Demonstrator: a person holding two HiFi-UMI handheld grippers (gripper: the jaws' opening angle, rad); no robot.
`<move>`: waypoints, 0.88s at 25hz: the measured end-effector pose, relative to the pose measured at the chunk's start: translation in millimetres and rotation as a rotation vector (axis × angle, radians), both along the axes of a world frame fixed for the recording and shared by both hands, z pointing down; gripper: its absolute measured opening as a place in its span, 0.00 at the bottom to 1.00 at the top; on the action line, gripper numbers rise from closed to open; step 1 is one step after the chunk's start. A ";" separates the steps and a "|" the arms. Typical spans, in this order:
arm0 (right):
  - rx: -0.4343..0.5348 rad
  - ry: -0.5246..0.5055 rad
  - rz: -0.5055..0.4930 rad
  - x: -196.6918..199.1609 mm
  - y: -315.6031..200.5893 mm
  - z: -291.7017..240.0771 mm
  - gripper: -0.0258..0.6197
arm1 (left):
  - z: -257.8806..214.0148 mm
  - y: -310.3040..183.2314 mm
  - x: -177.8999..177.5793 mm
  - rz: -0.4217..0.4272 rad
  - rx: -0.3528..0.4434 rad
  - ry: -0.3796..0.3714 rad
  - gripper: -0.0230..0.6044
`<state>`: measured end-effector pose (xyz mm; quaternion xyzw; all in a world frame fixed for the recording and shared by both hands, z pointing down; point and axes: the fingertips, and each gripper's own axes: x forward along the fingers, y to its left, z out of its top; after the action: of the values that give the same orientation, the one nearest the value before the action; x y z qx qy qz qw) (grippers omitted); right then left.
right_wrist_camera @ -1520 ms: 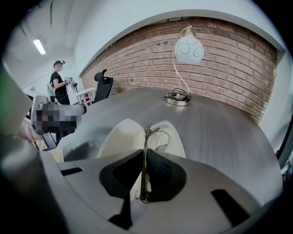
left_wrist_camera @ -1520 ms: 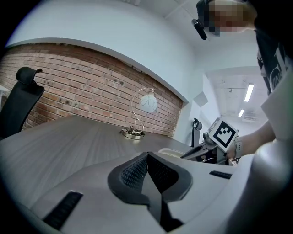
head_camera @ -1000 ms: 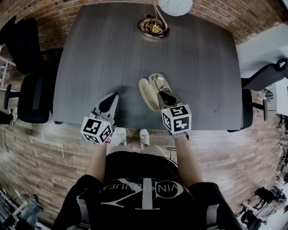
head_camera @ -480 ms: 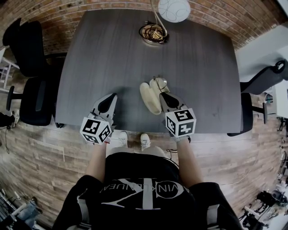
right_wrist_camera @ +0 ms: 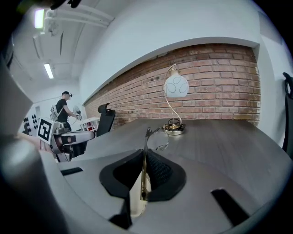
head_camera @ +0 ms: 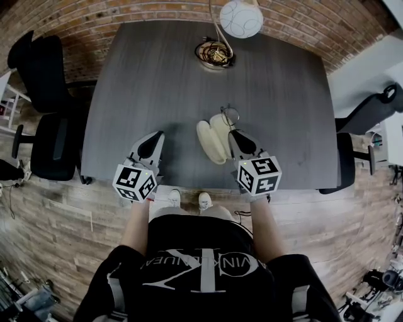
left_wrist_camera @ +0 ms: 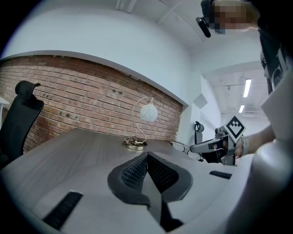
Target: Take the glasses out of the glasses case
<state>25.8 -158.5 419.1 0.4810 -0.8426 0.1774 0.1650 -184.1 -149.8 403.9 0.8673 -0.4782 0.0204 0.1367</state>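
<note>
Dark grey bench fills our head view, with a brick wall beyond it. Nearest us, the left hand-held gripper hovers over the bench's near edge, its jaws pressed together on nothing, as its own view confirms. Further in, the cream glasses case lies open on the bench. Beside it the right hand-held gripper is clamped on one temple of the glasses, whose lenses reach past the case's far end. We judge the main step nearly done: the glasses look lifted out, and only setting them down is left. Only the right gripper view shows the thin temple pinched between the jaws. Only the left gripper view shows the glasses raised off the bench, and only the head view shows the whole case. Farthest off stands a globe lamp
</note>
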 end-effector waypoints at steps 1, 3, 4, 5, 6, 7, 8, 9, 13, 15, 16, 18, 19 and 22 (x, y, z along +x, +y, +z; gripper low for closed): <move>0.008 -0.001 0.002 1.0 0.0 -2.4 0.10 | -1.7 -0.5 0.1 0.001 0.004 -0.001 0.06; 0.022 -0.009 0.006 3.0 -0.2 -7.2 0.10 | -5.0 -1.4 0.3 0.002 0.011 -0.003 0.06; 0.028 -0.015 0.009 4.0 -0.2 -9.8 0.10 | -6.7 -1.7 0.4 0.004 0.015 -0.003 0.06; 0.033 -0.021 0.012 4.9 0.0 -12.5 0.10 | -8.4 -1.9 0.5 0.004 0.018 -0.004 0.06; 0.039 -0.027 0.015 5.7 0.3 -15.2 0.10 | -10.2 -2.0 0.4 0.005 0.022 -0.005 0.06; 0.045 -0.031 0.017 6.3 0.6 -17.8 0.10 | -12.0 -2.2 0.1 0.005 0.026 -0.006 0.06; 0.051 -0.033 0.018 6.8 0.7 -20.2 0.10 | -13.7 -2.4 -0.3 0.005 0.029 -0.006 0.06; 0.057 -0.036 0.020 7.3 0.7 -22.7 0.10 | -15.4 -2.7 -0.6 0.005 0.033 -0.007 0.06; 0.078 -0.046 0.031 10.3 1.1 -31.7 0.10 | -20.4 -2.6 -1.2 0.003 0.041 -0.011 0.06; 0.085 -0.048 0.036 11.3 1.8 -34.6 0.10 | -21.0 -1.7 -1.2 0.003 0.040 -0.014 0.06; 0.088 -0.049 0.037 11.6 2.2 -35.6 0.10 | -21.1 -1.3 -1.1 0.004 0.039 -0.015 0.06; 0.096 -0.051 0.039 11.5 3.1 -37.3 0.10 | -21.4 -0.3 -0.7 0.006 0.040 -0.016 0.06; 0.100 -0.053 0.041 11.5 3.8 -38.3 0.10 | -21.7 0.2 -0.7 0.007 0.042 -0.016 0.06; 0.115 -0.060 0.046 12.7 5.9 -42.1 0.10 | -23.9 1.1 -1.0 0.007 0.048 -0.016 0.06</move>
<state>38.5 -152.5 377.0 0.5034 -0.8446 0.1468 0.1078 -185.1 -148.7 380.0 0.8719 -0.4765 0.0162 0.1119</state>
